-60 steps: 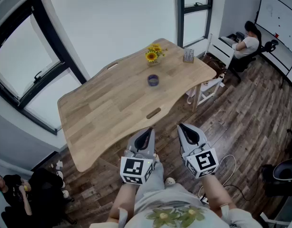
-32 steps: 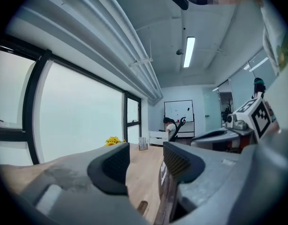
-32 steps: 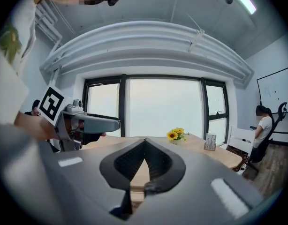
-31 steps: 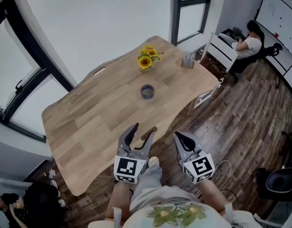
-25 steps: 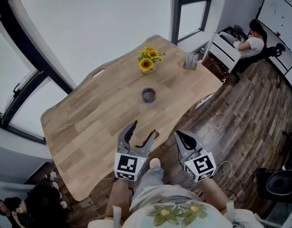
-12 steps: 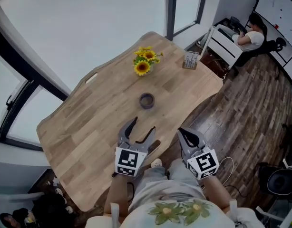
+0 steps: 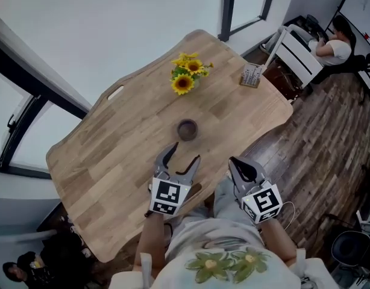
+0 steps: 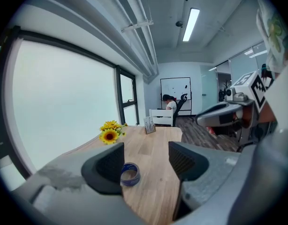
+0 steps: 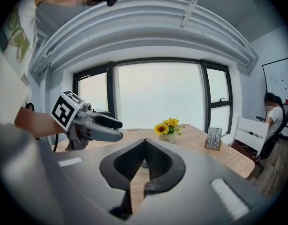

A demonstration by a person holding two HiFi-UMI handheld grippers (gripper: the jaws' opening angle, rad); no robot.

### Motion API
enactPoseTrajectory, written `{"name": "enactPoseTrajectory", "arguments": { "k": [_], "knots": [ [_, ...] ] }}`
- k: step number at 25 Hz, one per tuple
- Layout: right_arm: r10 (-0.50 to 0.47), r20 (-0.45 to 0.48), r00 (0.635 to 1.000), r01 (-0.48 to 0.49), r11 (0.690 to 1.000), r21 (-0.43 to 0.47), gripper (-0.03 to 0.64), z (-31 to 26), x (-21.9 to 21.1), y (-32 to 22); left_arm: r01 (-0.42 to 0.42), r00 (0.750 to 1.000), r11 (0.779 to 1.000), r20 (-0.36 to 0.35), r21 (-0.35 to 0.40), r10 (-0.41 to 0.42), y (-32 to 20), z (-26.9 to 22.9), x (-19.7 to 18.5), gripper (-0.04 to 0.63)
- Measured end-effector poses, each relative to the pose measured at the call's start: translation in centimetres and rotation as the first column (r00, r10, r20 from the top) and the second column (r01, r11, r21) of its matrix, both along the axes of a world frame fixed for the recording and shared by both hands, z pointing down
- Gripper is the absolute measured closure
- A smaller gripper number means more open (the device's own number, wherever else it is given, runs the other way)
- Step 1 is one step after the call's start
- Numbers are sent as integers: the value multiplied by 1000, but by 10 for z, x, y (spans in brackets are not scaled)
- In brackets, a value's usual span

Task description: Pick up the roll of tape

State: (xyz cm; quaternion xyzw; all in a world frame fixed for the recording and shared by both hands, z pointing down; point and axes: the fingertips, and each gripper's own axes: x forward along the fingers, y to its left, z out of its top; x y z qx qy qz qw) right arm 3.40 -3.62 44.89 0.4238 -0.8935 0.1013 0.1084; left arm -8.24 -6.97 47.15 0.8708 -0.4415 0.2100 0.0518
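We hold our left gripper (image 8: 144, 158) over the wooden table's (image 7: 112, 155) near edge, its 2 jaws spread wide and gripping nothing. The roll of tape (image 7: 187, 129) lies flat near the table's middle, just beyond those jaws. A vase of sunflowers (image 7: 186, 77) stands by the table's far edge. Our right gripper (image 7: 239, 164) hangs at the table's near edge, jaws pressed together, empty.

Pale matt wood tabletop (image 7: 112, 149), planked grain. The roll of tape (image 7: 187, 129) looks glossy, probably plastic film.
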Motion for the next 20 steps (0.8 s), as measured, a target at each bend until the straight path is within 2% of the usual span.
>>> {"name": "enactPoseTrajectory", "arguments": {
  "k": [7, 20],
  "knots": [
    [-52, -5, 999, 52, 998, -21, 618, 7, 7, -46, 33, 998, 998, 49, -53, -30, -36, 19, 5, 301],
    [-100, 6, 995, 100, 993, -59, 618, 19, 7, -82, 17, 990, 981, 140, -192, 10, -59, 74, 12, 301]
  ]
}}
